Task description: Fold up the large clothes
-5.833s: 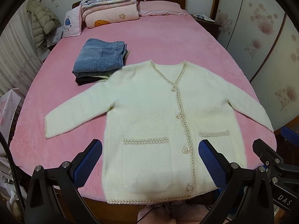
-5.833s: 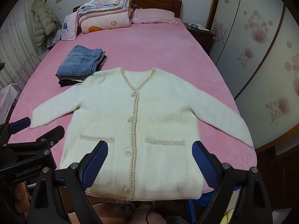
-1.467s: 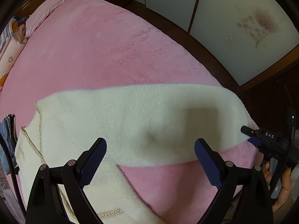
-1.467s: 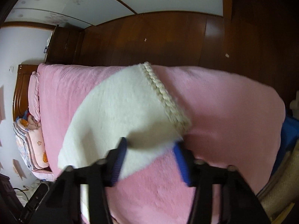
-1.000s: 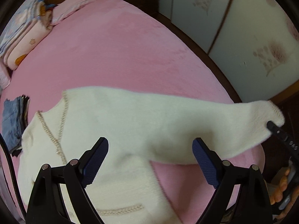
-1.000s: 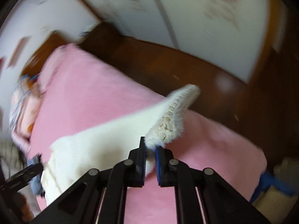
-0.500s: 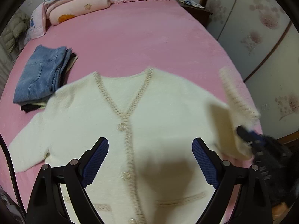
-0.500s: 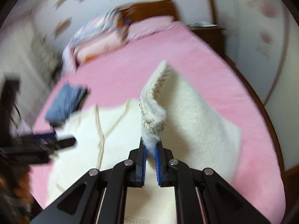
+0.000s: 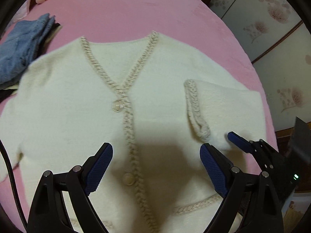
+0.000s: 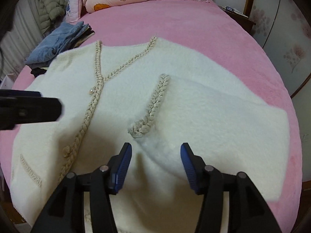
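Opening my right gripper [image 10: 156, 156], I let its jaws spread apart just above the folded sleeve [image 10: 204, 116], whose braided cuff [image 10: 153, 104] lies across the front of the cream cardigan [image 10: 64, 101]; the blue pads press on nothing. My left gripper [image 9: 156, 160] hangs wide apart over the cardigan's buttoned front, empty and touching no cloth. The cardigan lies flat on the pink bed [image 10: 175, 19], with folded jeans [image 10: 58, 42] beside its far shoulder.

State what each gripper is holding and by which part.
Nothing is held. The right gripper is opening, pads clear of the folded sleeve cuff; the left gripper hangs open above the cardigan.
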The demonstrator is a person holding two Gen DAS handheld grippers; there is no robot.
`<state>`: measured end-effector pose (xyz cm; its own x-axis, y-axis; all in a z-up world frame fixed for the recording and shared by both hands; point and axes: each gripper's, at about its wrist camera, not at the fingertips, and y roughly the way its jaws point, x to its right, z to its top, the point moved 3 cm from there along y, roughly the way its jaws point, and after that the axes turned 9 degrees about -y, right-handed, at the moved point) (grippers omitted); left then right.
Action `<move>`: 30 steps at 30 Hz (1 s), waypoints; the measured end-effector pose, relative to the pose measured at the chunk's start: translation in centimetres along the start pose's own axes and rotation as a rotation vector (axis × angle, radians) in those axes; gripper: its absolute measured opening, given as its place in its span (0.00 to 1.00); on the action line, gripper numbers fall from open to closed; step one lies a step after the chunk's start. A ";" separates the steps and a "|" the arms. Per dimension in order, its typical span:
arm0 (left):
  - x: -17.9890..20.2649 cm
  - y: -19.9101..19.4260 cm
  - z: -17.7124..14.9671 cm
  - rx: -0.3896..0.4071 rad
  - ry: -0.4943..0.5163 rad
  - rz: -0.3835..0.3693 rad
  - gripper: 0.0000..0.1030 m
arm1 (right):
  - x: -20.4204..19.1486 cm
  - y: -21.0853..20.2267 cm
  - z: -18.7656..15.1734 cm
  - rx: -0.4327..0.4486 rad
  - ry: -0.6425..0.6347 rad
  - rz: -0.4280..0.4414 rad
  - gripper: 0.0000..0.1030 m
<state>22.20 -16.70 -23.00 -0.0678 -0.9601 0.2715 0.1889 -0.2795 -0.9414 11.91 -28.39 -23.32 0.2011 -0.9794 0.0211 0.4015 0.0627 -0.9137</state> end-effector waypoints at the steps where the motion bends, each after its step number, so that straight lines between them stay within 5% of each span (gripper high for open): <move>1: 0.5 0.3 0.2 -0.005 0.002 -0.015 0.88 | 0.5 -0.7 -0.1 0.007 0.013 0.004 0.51; 5: 2.6 1.8 0.6 -0.036 0.015 -0.092 0.88 | 2.9 -3.3 -1.0 0.032 0.099 0.000 0.51; 10: 4.3 5.0 1.1 -0.127 -0.018 -0.209 0.71 | 6.2 -4.9 -3.4 0.036 0.219 -0.006 0.51; 14: 5.0 7.8 1.1 -0.180 -0.048 -0.195 0.67 | 7.7 -4.7 -5.4 0.004 0.255 -0.011 0.51; 19: 6.1 9.8 1.2 -0.233 -0.076 -0.228 0.41 | 8.7 -4.3 -6.9 -0.025 0.275 -0.003 0.51; 21: 6.9 10.2 1.1 -0.243 -0.064 -0.210 0.20 | 8.9 -4.2 -7.2 -0.031 0.282 0.003 0.51; 25: 8.9 9.5 1.4 -0.225 -0.010 -0.165 0.13 | 9.4 -3.8 -7.9 -0.060 0.296 0.009 0.51; 30: 12.4 2.6 4.3 -0.043 0.037 -0.203 0.12 | 10.4 -3.5 -8.7 -0.077 0.341 0.020 0.51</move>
<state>26.06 -29.36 -21.20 -0.1359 -0.8827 0.4499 0.1254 -0.4658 -0.8760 4.80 -40.46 -23.40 -0.1070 -0.9868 -0.1220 0.3291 0.0806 -0.9408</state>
